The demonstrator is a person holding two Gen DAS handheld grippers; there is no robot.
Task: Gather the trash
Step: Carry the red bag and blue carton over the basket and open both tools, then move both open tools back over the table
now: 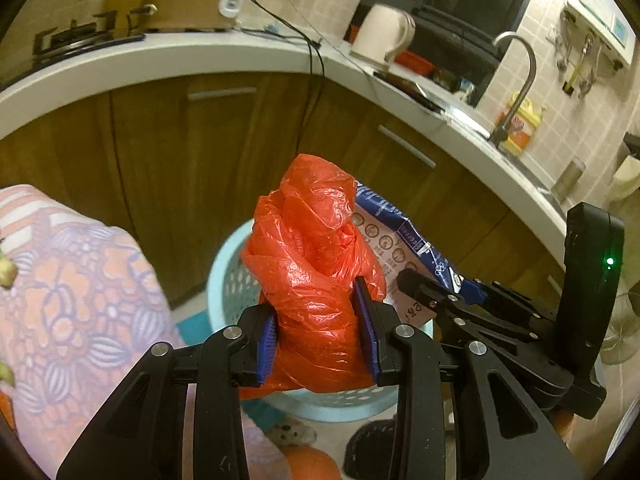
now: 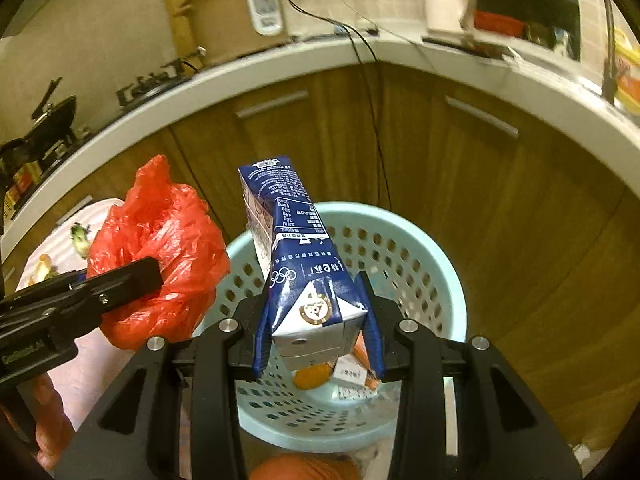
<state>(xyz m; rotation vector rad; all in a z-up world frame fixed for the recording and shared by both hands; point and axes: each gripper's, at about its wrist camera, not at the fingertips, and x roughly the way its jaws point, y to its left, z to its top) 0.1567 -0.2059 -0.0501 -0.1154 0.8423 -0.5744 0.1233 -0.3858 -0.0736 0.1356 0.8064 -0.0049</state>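
Brown cabinet doors [image 2: 460,168] run below a curved white counter [image 1: 168,60] that carries a gas hob [image 1: 76,40] toward its left end, a white kettle [image 1: 382,36] at the corner bend and a tap [image 1: 518,80] along the right stretch. On the floor in front of the cabinets stands a pale blue perforated basket [image 2: 404,256], with some orange and white scraps lying in its bottom. The left hand-held gripper [image 1: 322,332] is clamped narrowly on a crumpled red plastic bag [image 1: 316,256], held above the basket's left rim. Just beside it, the right hand-held gripper [image 2: 318,332] grips a blue and white milk carton [image 2: 296,264] by its folded end, the carton tilted upward over the basket opening. A floral cloth [image 1: 76,288] fills the left side of the left wrist view.
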